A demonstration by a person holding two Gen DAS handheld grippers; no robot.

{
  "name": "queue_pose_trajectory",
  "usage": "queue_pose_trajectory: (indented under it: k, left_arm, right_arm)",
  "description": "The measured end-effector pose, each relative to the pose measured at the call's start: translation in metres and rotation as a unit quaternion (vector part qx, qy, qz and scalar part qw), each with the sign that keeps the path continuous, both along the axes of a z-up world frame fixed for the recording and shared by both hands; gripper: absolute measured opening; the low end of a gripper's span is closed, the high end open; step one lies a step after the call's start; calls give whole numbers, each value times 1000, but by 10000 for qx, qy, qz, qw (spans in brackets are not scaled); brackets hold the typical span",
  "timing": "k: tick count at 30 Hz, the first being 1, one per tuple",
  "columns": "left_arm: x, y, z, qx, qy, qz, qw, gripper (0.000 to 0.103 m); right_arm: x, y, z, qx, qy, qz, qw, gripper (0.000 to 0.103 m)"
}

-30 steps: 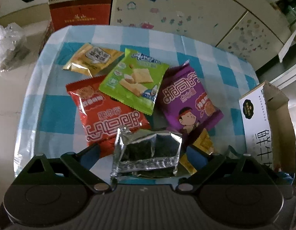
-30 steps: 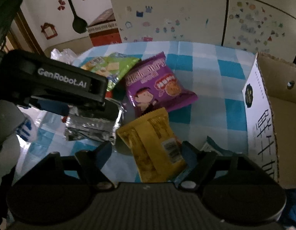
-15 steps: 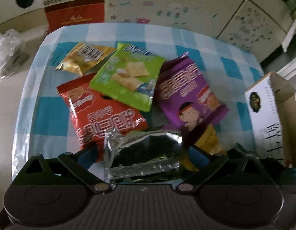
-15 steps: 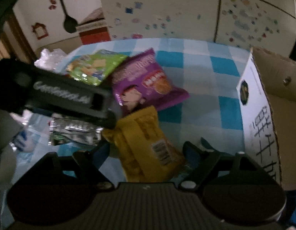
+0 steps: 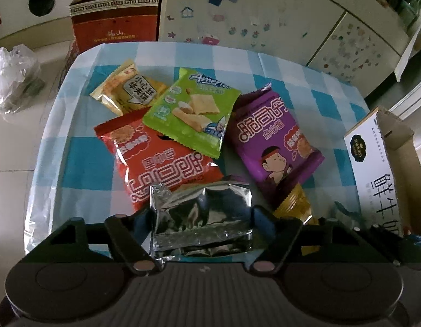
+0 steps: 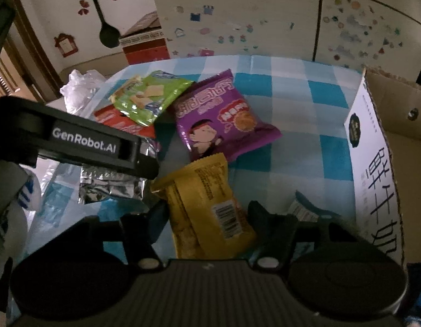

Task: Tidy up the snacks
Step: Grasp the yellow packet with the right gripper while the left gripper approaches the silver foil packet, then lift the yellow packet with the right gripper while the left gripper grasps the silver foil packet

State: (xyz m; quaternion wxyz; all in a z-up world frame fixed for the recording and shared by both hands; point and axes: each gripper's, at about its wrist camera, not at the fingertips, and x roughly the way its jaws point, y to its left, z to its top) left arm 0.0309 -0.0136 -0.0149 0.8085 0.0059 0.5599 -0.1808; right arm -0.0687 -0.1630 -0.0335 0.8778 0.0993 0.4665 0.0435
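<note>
A silver foil packet (image 5: 202, 212) lies at the near edge of the checked table, between the fingers of my left gripper (image 5: 201, 218). Its jaws are closing, and the pads touch the packet's two short sides. In the right wrist view a yellow packet (image 6: 207, 201) with a barcode sits between the fingers of my right gripper (image 6: 207, 218). Those jaws are closing too and press on it. The left gripper's body (image 6: 82, 144) hangs over the silver packet (image 6: 109, 188). Red (image 5: 161, 163), green (image 5: 191, 114) and purple (image 5: 273, 147) packets lie overlapping beyond.
An open cardboard box (image 5: 374, 169) with a white printed side stands at the table's right edge. A small yellow packet (image 5: 128, 90) lies at the far left. Off the table are a red-brown carton (image 5: 115, 13), a plastic bag (image 5: 14, 81) and a stickered cabinet (image 5: 265, 13).
Both pairs of jaws have narrowed: the left onto the silver packet, the right onto the yellow packet. Neither packet has visibly left the table.
</note>
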Motion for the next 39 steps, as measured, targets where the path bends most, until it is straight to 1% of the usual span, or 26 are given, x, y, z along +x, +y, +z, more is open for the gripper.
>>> queue_pose_trajectory:
  k: [6,9,12,16,23,28,32,39]
  left_arm:
    - [-5,11,8,-84,11,48,10000,80]
    - [-6,15,11,-185,8,61,9998,80]
    - [-6,17,15,-187,-54,111,9997,80]
    - [-7,22,18,-219,-86,185,9996,80]
    - [-9,24,26,-167,-284,183,9993,80]
    - [-11,24,34,-120,-523,172,9984,80]
    - [-13,22,40,-130,-670,144,9976,80]
    - [-19,22,54,-127,-977,98,9951,80]
  right_arm:
    - [-3,-1,10,120,-113,-107,9998,61]
    - [-4,0,16,155,-191,-146,9996,61]
    - [-5,1,22,228,-286,-153,9992,61]
    - [-5,1,27,206,-323,-213,9990,61]
    - [-5,-4,35,315,-278,-490,9979,61]
    - [-7,-10,48,400,-294,-765,9958,61]
    - [-11,-13,63,478,-390,-923,9938,61]
    - [-16,-7,85,463,-576,-1019,9920,61]
